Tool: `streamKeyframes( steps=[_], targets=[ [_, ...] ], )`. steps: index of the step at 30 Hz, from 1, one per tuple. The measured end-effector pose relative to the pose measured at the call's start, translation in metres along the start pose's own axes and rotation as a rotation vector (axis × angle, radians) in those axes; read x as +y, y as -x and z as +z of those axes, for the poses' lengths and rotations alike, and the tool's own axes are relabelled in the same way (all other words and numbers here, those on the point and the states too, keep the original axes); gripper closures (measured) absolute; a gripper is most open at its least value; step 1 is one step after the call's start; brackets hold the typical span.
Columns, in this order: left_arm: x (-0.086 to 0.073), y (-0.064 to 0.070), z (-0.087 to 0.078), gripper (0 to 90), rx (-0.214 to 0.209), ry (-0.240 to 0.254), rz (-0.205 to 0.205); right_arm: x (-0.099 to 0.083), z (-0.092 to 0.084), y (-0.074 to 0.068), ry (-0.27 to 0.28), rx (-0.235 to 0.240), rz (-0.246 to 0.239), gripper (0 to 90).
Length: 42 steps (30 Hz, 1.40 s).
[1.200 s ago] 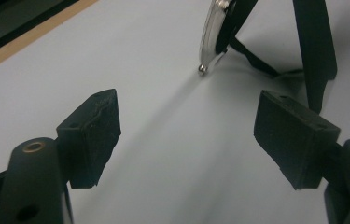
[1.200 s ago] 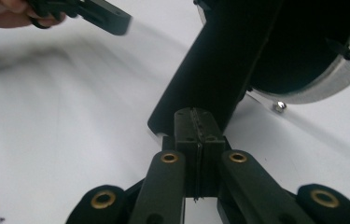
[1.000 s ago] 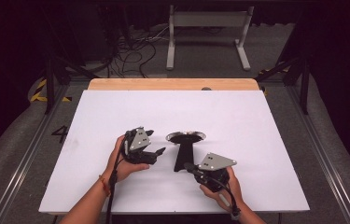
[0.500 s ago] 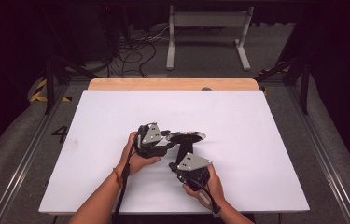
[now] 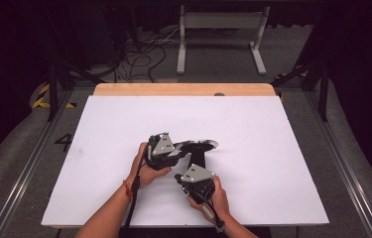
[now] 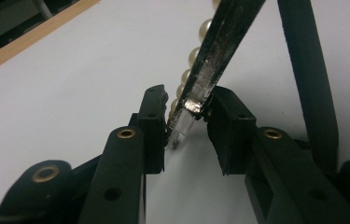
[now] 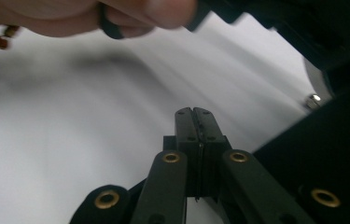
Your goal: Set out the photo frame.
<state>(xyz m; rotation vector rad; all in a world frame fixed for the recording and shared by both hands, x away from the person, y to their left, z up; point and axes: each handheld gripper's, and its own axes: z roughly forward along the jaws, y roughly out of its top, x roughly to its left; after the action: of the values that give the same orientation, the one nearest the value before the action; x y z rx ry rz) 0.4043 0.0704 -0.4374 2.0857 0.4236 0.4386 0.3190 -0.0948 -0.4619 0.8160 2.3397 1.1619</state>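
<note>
A black object with a round top (image 5: 201, 145) and a stem stands at the middle of the white table (image 5: 282, 163). My left gripper (image 5: 181, 149) reaches its rim from the left. In the left gripper view, a dark metal strip (image 6: 219, 51) edged with pearl beads (image 6: 196, 56) runs down between the pads (image 6: 154, 121). The jaws have just been closing. The strip's end touches both pads, so the left gripper (image 6: 189, 100) is shut on it. My right gripper (image 5: 179, 177) sits just below, beside the stem. It is shut (image 7: 194, 113) with nothing between its jaws.
A wooden strip (image 5: 183, 89) runs along the table's far edge. Beyond it are cables (image 5: 139, 54) and a metal stand (image 5: 220, 29) on the floor. In the right gripper view, the other hand (image 7: 130, 11) hangs above and black parts (image 7: 331, 149) stand at the right.
The right hand has moved left, in under the left gripper. The left gripper has shifted slightly right onto the object's rim, and its jaws have closed in.
</note>
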Motion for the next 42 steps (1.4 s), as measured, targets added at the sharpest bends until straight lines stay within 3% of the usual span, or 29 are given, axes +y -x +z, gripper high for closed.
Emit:
streamKeyframes(
  steps=[3, 6, 14, 19, 25, 28, 33, 34, 36, 42],
  targets=[
    [0.001, 0.003, -0.002, 70.5, 0.015, -0.015, 0.004, -0.002, -0.001, 0.006, -0.001, -0.011, 0.032, 90.0],
    [0.001, 0.007, -0.003, 72.5, 0.038, -0.028, 0.017, -0.003, -0.002, 0.008, -0.014, -0.020, 0.015, 90.0],
    [0.003, 0.013, -0.006, 75.0, 0.066, -0.058, 0.039, -0.008, -0.007, 0.012, -0.035, -0.018, 0.024, 90.0],
    [0.000, 0.008, -0.004, 72.1, 0.034, -0.006, -0.022, -0.008, -0.012, 0.015, -0.038, -0.006, 0.046, 90.0],
    [-0.002, 0.005, -0.001, 64.6, 0.030, 0.008, -0.041, -0.009, -0.014, 0.015, -0.045, -0.003, 0.049, 90.0],
    [-0.005, 0.003, 0.002, 67.2, 0.020, -0.007, -0.008, -0.010, -0.013, 0.015, -0.035, 0.006, 0.060, 90.0],
    [-0.007, 0.002, 0.006, 73.4, -0.007, -0.003, -0.012, -0.008, -0.011, 0.011, -0.026, 0.004, 0.044, 90.0],
    [-0.005, 0.003, 0.006, 74.6, 0.003, -0.013, 0.010, -0.008, -0.010, 0.011, -0.033, -0.003, 0.036, 90.0],
    [-0.005, 0.003, 0.006, 74.8, 0.008, -0.017, 0.013, -0.008, -0.010, 0.012, -0.035, -0.008, 0.041, 90.0],
    [0.000, 0.012, 0.003, 78.3, 0.059, -0.053, 0.026, -0.011, -0.017, 0.026, -0.037, -0.026, 0.097, 90.0]
  ],
)
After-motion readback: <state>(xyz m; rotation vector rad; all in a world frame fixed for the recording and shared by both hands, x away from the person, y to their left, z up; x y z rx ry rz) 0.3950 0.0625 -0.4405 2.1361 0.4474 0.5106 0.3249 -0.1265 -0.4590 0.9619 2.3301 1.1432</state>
